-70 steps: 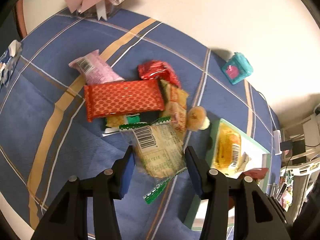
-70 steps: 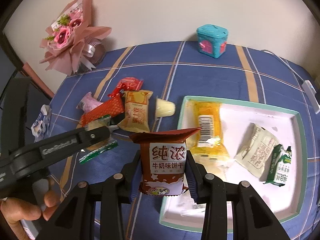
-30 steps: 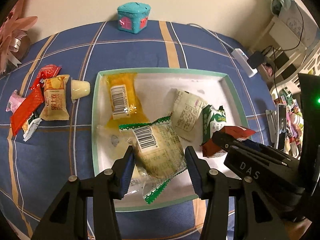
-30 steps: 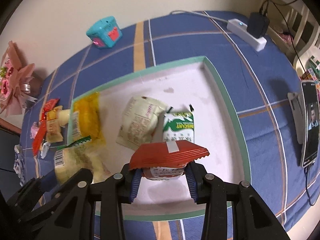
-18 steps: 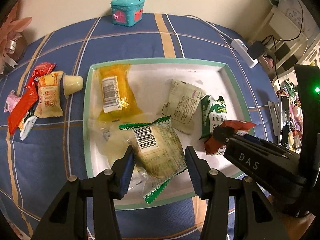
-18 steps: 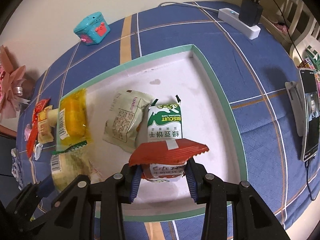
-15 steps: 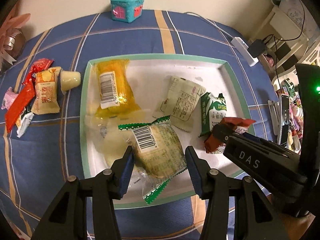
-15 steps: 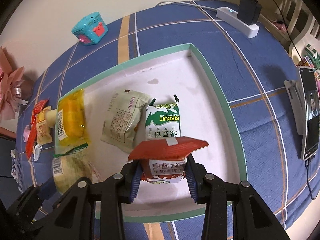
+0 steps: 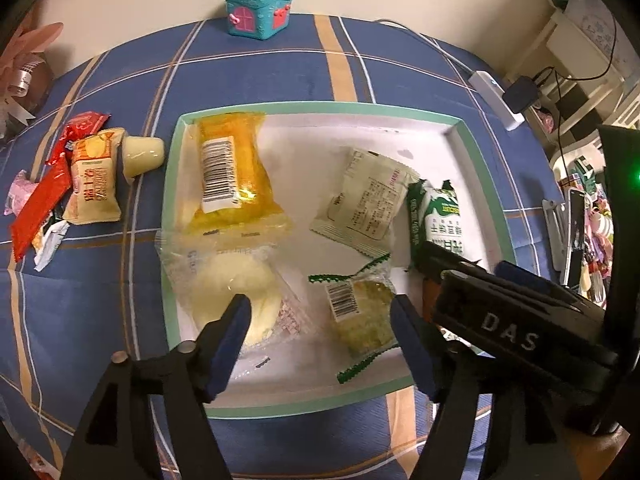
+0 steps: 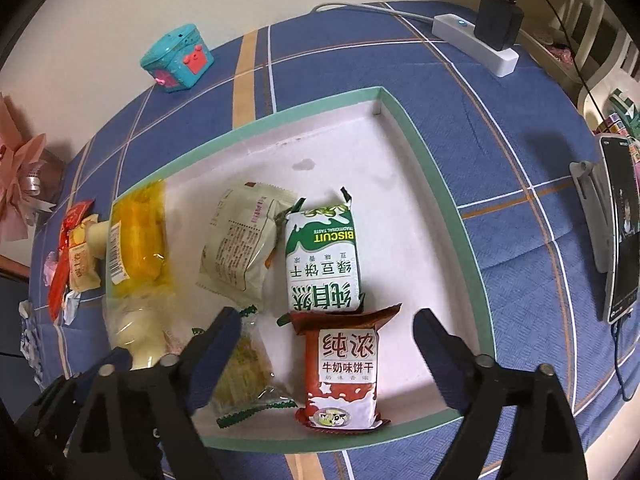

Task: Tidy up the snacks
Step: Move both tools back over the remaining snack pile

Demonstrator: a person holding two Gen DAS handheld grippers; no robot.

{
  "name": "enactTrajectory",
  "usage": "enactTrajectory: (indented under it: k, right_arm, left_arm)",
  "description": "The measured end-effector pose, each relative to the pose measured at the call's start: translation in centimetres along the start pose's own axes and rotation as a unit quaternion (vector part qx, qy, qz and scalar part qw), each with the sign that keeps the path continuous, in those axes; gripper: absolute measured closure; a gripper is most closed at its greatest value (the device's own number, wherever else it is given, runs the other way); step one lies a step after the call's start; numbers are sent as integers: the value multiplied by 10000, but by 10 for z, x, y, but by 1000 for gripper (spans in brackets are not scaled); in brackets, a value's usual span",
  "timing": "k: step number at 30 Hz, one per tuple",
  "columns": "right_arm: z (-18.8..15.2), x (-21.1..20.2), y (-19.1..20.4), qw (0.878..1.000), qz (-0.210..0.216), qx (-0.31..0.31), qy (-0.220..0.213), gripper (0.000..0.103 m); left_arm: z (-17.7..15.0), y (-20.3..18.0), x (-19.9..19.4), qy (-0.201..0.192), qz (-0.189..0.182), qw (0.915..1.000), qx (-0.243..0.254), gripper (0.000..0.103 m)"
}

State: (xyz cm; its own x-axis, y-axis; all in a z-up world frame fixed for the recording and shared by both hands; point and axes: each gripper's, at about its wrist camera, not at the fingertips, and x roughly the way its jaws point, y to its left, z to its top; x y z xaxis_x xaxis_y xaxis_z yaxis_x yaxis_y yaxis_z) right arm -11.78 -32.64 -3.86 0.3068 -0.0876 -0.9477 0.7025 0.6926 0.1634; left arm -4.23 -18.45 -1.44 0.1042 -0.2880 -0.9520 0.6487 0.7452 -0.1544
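A green-rimmed white tray (image 9: pixel 320 107) (image 10: pixel 440 184) lies on the blue checked cloth. My left gripper (image 9: pixel 318 316) hangs over its near side with jaws opening. The green-edged snack pack (image 9: pixel 360 312) lies loose on the tray floor between them, nearer the right finger. My right gripper (image 10: pixel 326 320) is also opening, and the red-brown milk biscuit pack (image 10: pixel 340 372) lies flat in the tray between its fingers, untouched. A yellow pack (image 9: pixel 232 168), a pale pack (image 9: pixel 368 200), a green biscuit pack (image 10: pixel 322 256) and a clear-wrapped bun (image 9: pixel 232 288) also lie in the tray.
Left of the tray lie a jelly cup (image 9: pixel 142 154), a beige pack (image 9: pixel 94 178) and red packs (image 9: pixel 36 208). A teal toy box (image 9: pixel 259 10) stands at the back, a power strip (image 10: pixel 472 44) and a phone on a stand (image 10: pixel 620 232) to the right.
Both grippers have opened over the tray. The green-edged pack dropped from the left jaws and the red-brown biscuit pack from the right jaws; both now lie on the tray floor.
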Motion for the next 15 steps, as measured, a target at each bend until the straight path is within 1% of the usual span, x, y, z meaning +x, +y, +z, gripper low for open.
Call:
enactTrajectory:
  k: [1,3,6,7,10,11,13,15]
  right_arm:
    - [0,0,0,10000,-6,7,-26,0]
    - [1,0,-1,10000,-17,16,-42,0]
    - [1,-1,-2,9999,30,61,-75,0]
    - [1,-1,-2,9999,40,85,-91,0]
    - [0,-3,-6,9999,16,94,-115,0]
    - [0,-5,-7,9999,2,97,-129,0]
    - [0,-6,-8,9998,-7,112,-159,0]
    - [0,-7,-8,9997,37,138,-199,0]
  left_arm:
    - [0,1,0,-21,55,10000,-9,27]
    - [1,3,0,-40,119,9999,-29,27]
    - [2,6,-1,-87,170,9998,-53,20]
    - [2,7,-2,-114,169,9998,-42,19]
    - [2,10,-5,-194,357,9992,-46,17]
    - [3,12,-5,-216,424,9988,-74,16]
    - [3,18,-5,-223,488,9984,-176,8]
    - [4,26,-6,-259,573,9976,-301,7]
